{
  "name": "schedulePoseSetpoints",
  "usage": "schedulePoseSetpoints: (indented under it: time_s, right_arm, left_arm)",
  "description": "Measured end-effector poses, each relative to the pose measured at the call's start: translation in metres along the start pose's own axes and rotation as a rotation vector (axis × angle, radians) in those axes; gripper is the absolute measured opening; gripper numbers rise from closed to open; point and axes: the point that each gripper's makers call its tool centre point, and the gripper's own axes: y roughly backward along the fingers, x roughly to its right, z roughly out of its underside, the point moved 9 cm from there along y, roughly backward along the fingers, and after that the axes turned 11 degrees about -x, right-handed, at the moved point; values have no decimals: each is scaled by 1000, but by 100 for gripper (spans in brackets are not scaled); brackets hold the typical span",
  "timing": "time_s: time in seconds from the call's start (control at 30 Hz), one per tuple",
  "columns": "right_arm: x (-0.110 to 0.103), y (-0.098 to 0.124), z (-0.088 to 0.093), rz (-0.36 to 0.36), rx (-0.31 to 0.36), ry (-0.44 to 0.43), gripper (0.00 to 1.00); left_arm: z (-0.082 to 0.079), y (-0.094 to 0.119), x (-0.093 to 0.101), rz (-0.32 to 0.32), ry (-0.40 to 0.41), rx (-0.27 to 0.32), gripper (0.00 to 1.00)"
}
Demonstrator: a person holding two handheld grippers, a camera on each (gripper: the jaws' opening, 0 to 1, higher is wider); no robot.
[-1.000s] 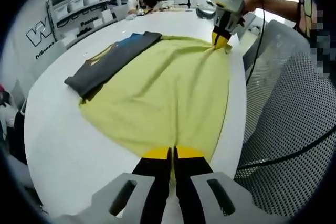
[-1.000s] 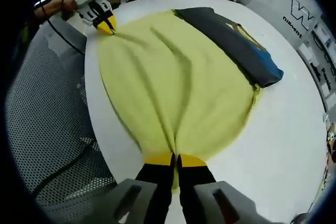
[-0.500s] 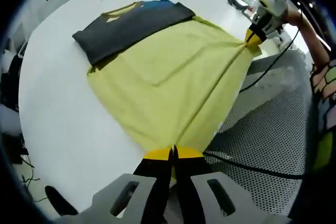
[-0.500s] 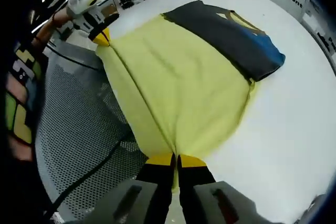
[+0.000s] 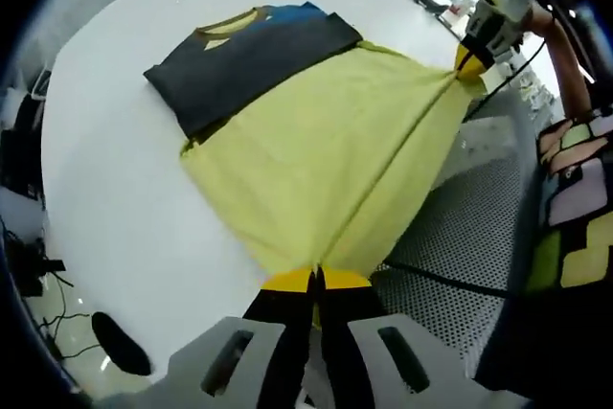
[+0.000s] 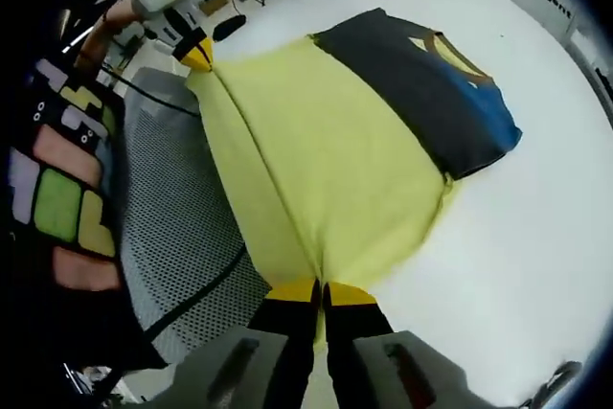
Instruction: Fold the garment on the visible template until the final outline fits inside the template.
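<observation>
Yellow garment [image 5: 326, 160], taut, half-lifted

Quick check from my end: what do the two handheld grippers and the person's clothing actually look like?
Left gripper and right gripper match: black jaws with yellow tips rising from light grey bodies with slotted openings. Seen from across, each has a white housing above the yellow-tipped jaws. A black cable trails over the perforated grey surface. The person's dark garment carries coloured blocks: green, yellow, pink, lilac.

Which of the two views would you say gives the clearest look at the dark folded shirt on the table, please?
The left gripper view: the dark folded shirt lies broadside there, its yellow collar and blue patch plain, overlapping the far edge of the yellow garment. The right gripper view shows the same shirt more obliquely, toward the upper right.
</observation>
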Motion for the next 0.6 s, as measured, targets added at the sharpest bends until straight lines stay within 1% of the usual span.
schedulePoseSetpoints:
  time_s: [0.03, 0.07, 0.17, 0.2, 0.23, 0.27, 0.3, 0.33, 0.37, 0.43, 0.47, 0.53, 0.57, 0.6]
  right_arm:
    - [-3, 2, 0, -13, -3, -8, 0]
    - [-6, 4, 1, -23, -10, -20, 0]
    - [-7, 4, 2, -23, -13, -21, 0]
    - [-7, 10, 2, 34, -19, -14, 0]
    - [-7, 13, 1, 64, -12, 10, 0]
    - [-10, 19, 0, 68, 17, 1, 0]
    - [-10, 20, -1, 71, 30, -3, 0]
    - [-8, 24, -3, 91, 66, -6, 0]
    - [-8, 25, -4, 98, 76, -6, 0]
    - [-4, 29, -7, 139, 109, 10, 0]
    - [0, 30, -10, 173, 144, 12, 0]
    - [5, 30, -11, 183, 147, -26, 0]
    - [10, 30, -14, 214, 178, -65, 0]
    - [11, 30, -16, 214, 192, -85, 0]
  left_arm:
    - [2, 1, 3, -5, -10, -12, 0]
    - [5, 3, 6, 0, 2, -20, 0]
    - [6, 4, 7, 3, 6, -22, 0]
    - [8, 7, 11, 21, 23, -19, 0]
    - [8, 9, 12, 28, 30, -14, 0]
    - [12, 15, 11, 23, 73, 17, 0]
    - [12, 17, 9, 16, 103, 38, 0]
    - [12, 19, 5, -8, 123, 73, 0]
    - [11, 20, 3, -20, 135, 92, 0]
    - [9, 22, -1, -36, 128, 114, 0]
    - [6, 23, -3, -65, 119, 133, 0]
    - [2, 24, -7, -109, 103, 159, 0]
    - [-3, 25, -11, -160, 84, 182, 0]
    - [-5, 25, -14, -193, 91, 199, 0]
